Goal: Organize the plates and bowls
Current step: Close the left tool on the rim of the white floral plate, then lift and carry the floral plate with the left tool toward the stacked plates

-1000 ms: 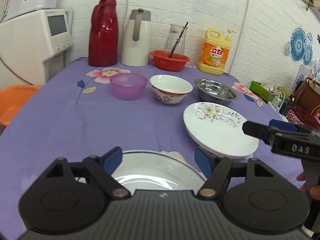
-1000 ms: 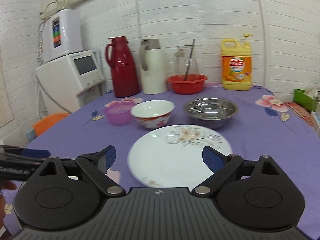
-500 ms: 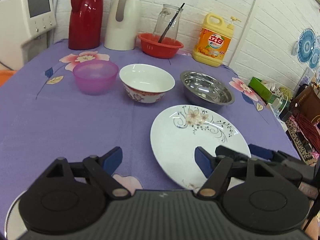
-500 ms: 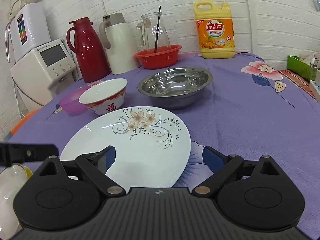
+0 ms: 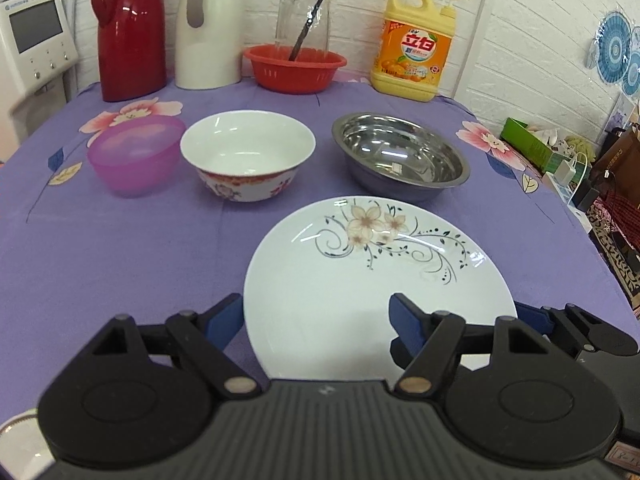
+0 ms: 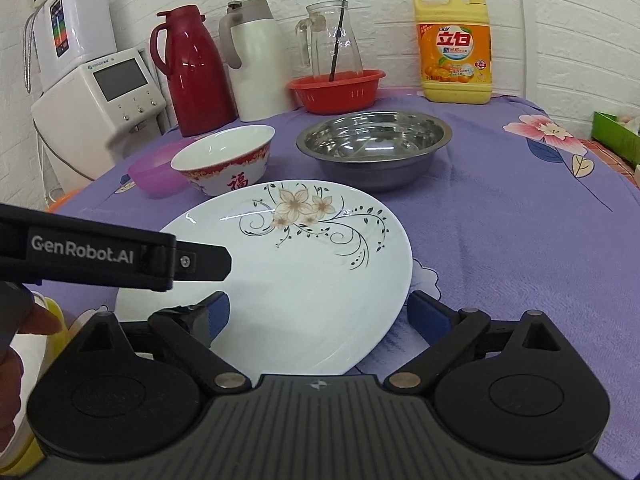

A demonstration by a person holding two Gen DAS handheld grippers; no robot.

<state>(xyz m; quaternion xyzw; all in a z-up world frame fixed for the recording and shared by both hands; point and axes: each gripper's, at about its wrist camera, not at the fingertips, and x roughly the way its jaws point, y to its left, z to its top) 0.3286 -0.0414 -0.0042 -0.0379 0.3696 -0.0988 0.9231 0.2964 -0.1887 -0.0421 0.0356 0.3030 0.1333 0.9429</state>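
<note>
Both grippers are closing in on the flowered plate (image 5: pixel 360 280) from its near edge.

The left gripper (image 5: pixel 316 320) is hovering with its jaws standing apart and gripping nothing, its blue pads straddling the plate's near-left rim; the right gripper (image 6: pixel 320 316) is likewise gaping and empty, bracketing the near rim. The plate is lying flat on the purple tablecloth (image 5: pixel 120 264), in front of the steel bowl (image 5: pixel 400 160), with the porcelain bowl (image 5: pixel 248 156) and pink bowl (image 5: pixel 134 156) lined up beside it, probably so the plate can be lifted and stacked.
</note>
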